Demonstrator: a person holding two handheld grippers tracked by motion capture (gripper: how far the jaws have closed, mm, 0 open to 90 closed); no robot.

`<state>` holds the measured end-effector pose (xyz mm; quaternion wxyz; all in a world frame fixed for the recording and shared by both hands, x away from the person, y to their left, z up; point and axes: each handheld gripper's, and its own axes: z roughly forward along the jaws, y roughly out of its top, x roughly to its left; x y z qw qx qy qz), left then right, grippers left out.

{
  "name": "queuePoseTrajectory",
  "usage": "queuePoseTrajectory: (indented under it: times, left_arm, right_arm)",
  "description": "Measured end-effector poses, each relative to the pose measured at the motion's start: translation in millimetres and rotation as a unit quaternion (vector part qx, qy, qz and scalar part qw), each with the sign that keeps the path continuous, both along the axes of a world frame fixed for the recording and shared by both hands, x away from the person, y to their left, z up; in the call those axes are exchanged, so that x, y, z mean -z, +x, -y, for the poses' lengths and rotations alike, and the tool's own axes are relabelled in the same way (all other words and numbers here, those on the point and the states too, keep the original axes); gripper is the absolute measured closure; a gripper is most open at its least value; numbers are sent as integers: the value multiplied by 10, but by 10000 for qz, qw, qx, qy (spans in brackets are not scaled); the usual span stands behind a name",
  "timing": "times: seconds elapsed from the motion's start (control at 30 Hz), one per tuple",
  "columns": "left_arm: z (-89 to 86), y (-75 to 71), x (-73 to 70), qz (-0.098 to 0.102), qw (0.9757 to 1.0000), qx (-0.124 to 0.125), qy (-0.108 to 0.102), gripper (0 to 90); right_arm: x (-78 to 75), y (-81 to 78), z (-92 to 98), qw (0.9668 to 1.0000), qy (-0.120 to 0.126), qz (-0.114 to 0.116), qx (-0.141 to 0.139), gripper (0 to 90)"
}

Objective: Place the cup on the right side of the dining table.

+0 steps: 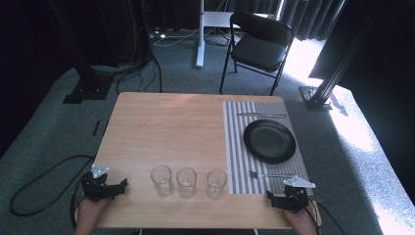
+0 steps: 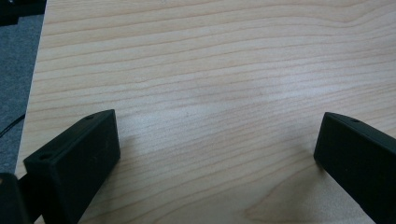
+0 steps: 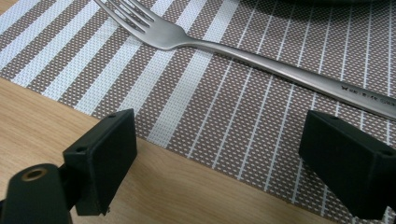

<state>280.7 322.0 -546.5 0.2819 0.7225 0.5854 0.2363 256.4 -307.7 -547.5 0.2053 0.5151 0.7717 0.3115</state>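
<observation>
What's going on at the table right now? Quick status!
Left gripper open over bare table. Right gripper open, just short of the fork on the placemat. Nothing between them.

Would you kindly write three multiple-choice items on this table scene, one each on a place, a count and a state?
1. Where does the fork lie?
A. on the striped mat, near the right claw
B. on the bare wood beside the glasses
C. on the chair

2. How many glasses stand in the row at the near edge?
A. two
B. three
C. five

3. How does the right claw stand?
A. shut on the fork
B. shut on a glass
C. open, with nothing between its jaws

Answers:
1. A, since the right gripper view shows the fork on the mat just ahead of the jaws.
2. B, since the high view shows three clear glasses side by side.
3. C, since the jaws stand wide apart over mat and table and the fork lies beyond them.
</observation>
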Motion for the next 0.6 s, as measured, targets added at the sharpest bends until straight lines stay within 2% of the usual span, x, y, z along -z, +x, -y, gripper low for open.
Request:
queuePoseTrajectory:
  times: [0.17, 0.6]
  left_arm:
    - [-5, -11, 0, 2, 9999, -112, -4, 6]
    - [-24, -36, 0, 2, 9998, -208, 1, 7]
  right_arm:
    - [-3, 2, 5, 10000, -4, -15, -31, 107]
    - [-11, 9, 2, 10000, -25, -57, -36, 108]
